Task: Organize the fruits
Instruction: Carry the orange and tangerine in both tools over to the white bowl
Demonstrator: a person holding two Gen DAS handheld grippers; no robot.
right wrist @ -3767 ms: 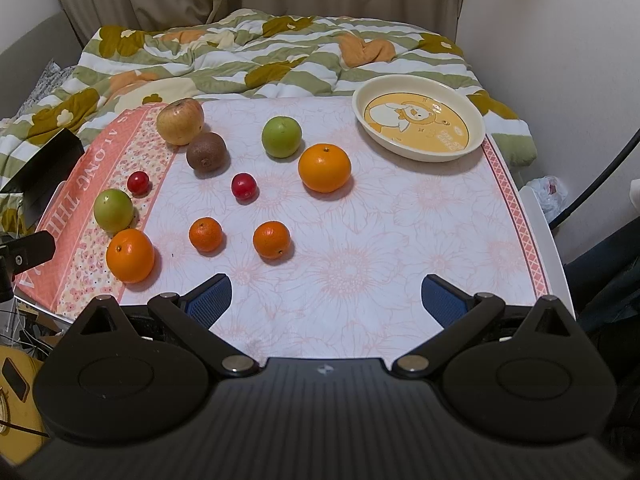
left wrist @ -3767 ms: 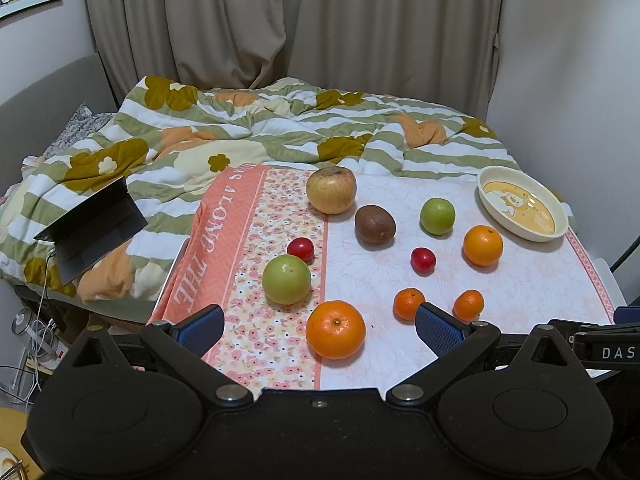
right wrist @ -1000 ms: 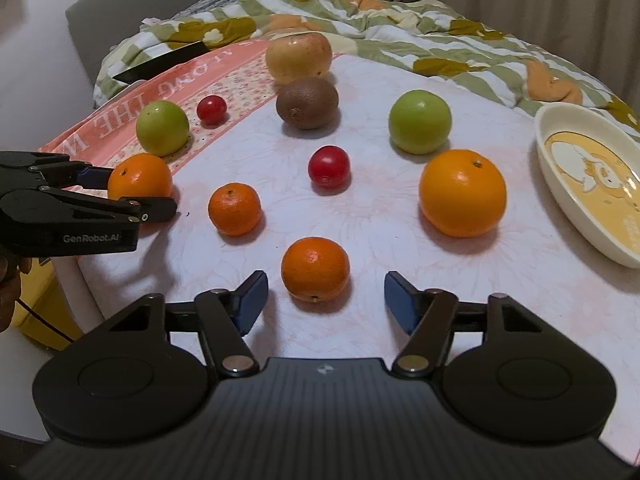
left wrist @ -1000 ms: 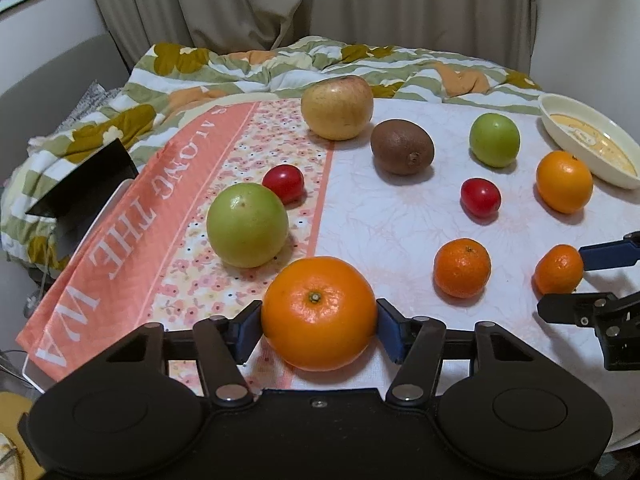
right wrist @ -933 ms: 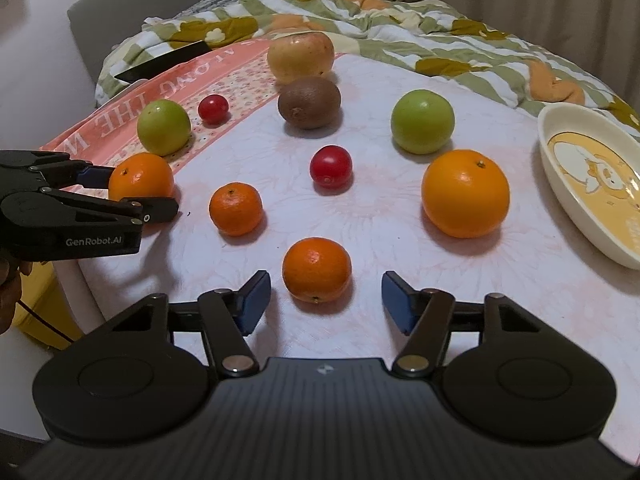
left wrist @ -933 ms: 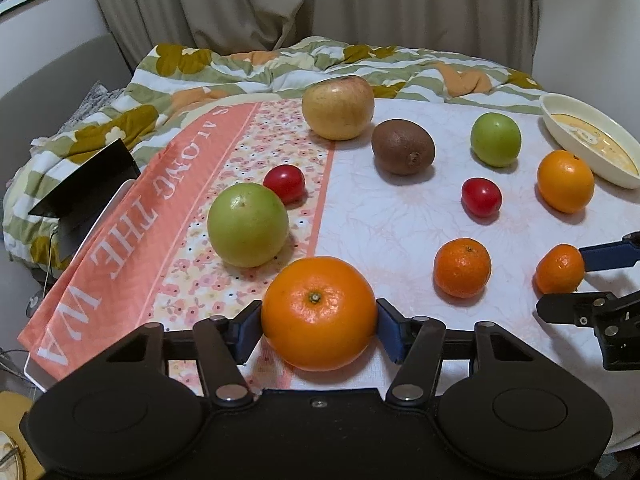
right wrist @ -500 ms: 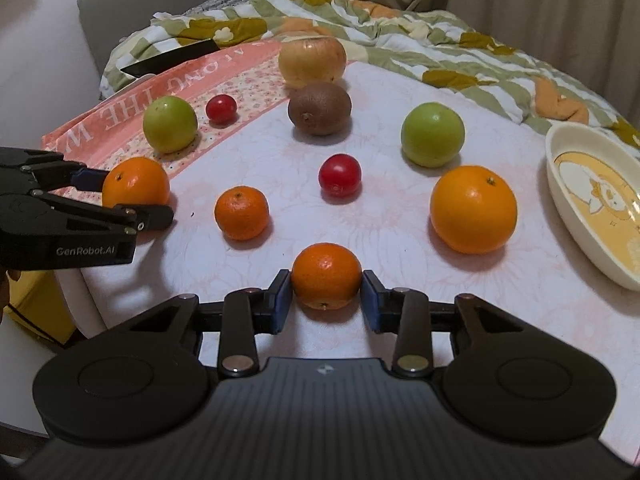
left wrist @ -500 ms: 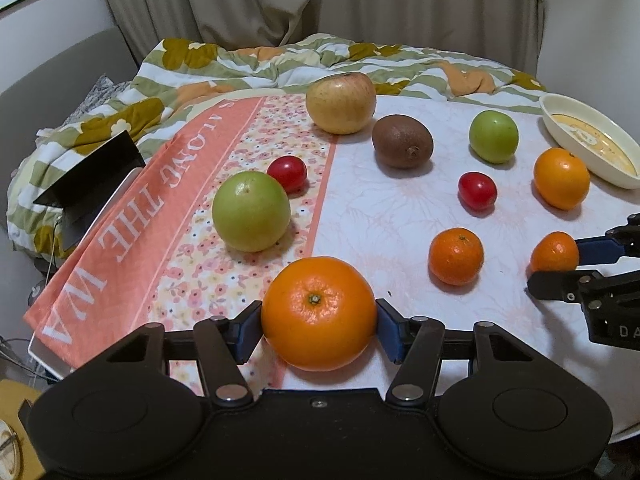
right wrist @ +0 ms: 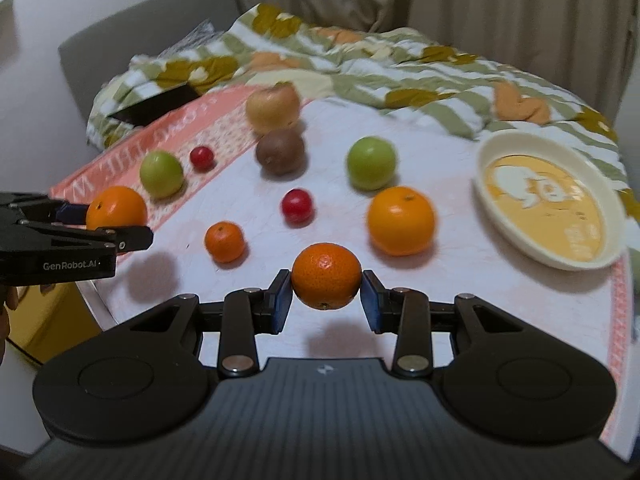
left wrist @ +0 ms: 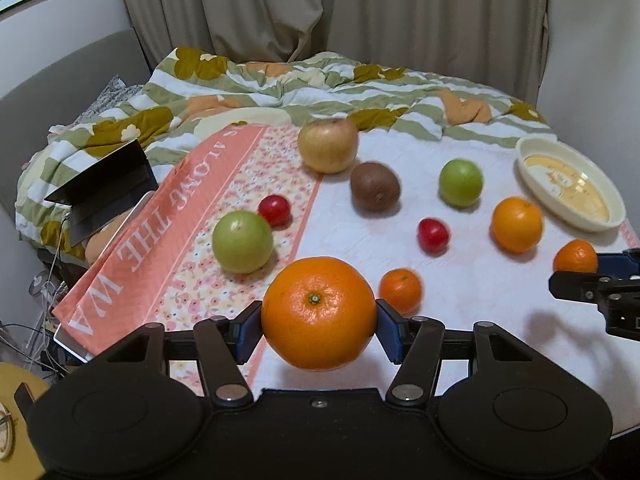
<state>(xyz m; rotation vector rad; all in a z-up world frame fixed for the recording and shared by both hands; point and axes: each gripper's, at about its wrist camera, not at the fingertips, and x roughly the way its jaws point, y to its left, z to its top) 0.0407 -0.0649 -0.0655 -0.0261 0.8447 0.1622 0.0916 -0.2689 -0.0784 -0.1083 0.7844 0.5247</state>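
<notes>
My left gripper (left wrist: 318, 326) is shut on a large orange (left wrist: 319, 312) and holds it above the table's near edge. My right gripper (right wrist: 325, 300) is shut on a small mandarin (right wrist: 326, 280) and holds it lifted above the cloth. On the table lie a second mandarin (right wrist: 225, 241), another large orange (right wrist: 401, 220), two green apples (right wrist: 372, 163) (right wrist: 161, 173), two red tomatoes (right wrist: 297, 205) (right wrist: 201, 157), a kiwi (right wrist: 280, 151) and a yellow apple (right wrist: 273, 107). A cream dish (right wrist: 548, 200) sits at the right.
The table carries a white floral cloth (left wrist: 460, 292) with a pink band (left wrist: 160, 220) on the left. A rumpled striped blanket (left wrist: 320, 84) lies behind. A dark tablet (left wrist: 104, 184) leans at the left edge. The wall stands close on the right.
Both grippers have risen with their fruit off the cloth. The right gripper shut on the small mandarin about half a second ago; the left was holding the large orange throughout.
</notes>
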